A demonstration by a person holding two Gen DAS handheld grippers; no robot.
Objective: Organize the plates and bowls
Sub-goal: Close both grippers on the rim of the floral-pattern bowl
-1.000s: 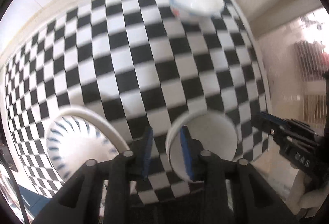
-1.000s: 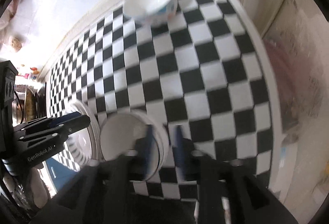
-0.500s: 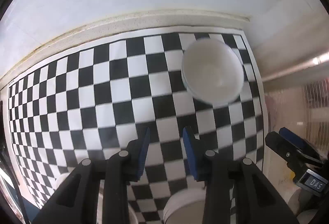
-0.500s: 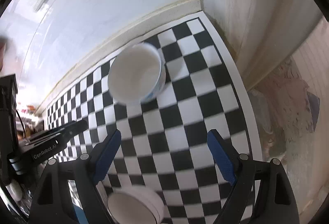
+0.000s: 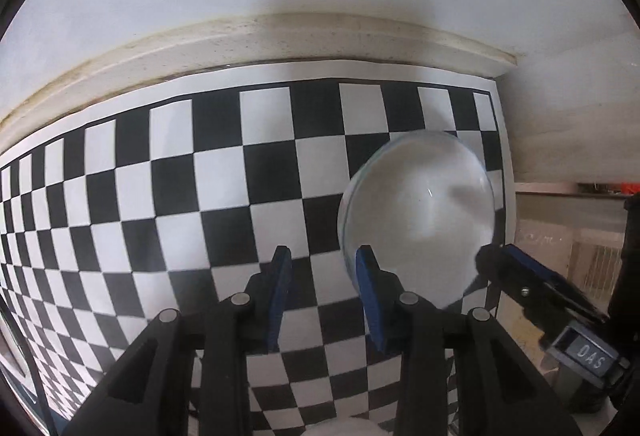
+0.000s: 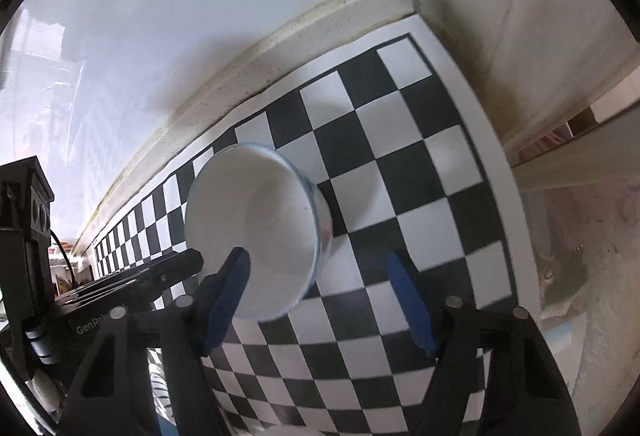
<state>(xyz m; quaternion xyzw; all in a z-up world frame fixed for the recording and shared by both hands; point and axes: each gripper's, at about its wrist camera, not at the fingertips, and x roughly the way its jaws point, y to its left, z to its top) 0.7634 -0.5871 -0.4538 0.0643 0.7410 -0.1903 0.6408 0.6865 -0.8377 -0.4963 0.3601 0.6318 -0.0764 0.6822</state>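
Observation:
A white bowl (image 5: 416,212) stands on the checkered mat near its far right corner; it also shows in the right wrist view (image 6: 256,236). My left gripper (image 5: 320,264) is open and empty, its right finger (image 5: 366,276) by the bowl's near left rim. My right gripper (image 6: 320,268) is wide open and empty, its left finger (image 6: 230,284) in front of the bowl's near rim, the right finger over the mat. The right gripper's tip (image 5: 516,268) shows by the bowl's right side. The left gripper's fingers (image 6: 160,272) show left of the bowl.
The black-and-white checkered mat (image 5: 200,204) covers the counter up to a cream ledge (image 5: 280,36) and white wall behind. The mat's right edge (image 6: 492,164) drops off beside a wall. A rim of another white dish (image 5: 340,428) peeks at the bottom.
Both grippers moved forward toward the far bowl, which now looms large. The right gripper came alongside it. The near bowl and striped plate slid out of view below.

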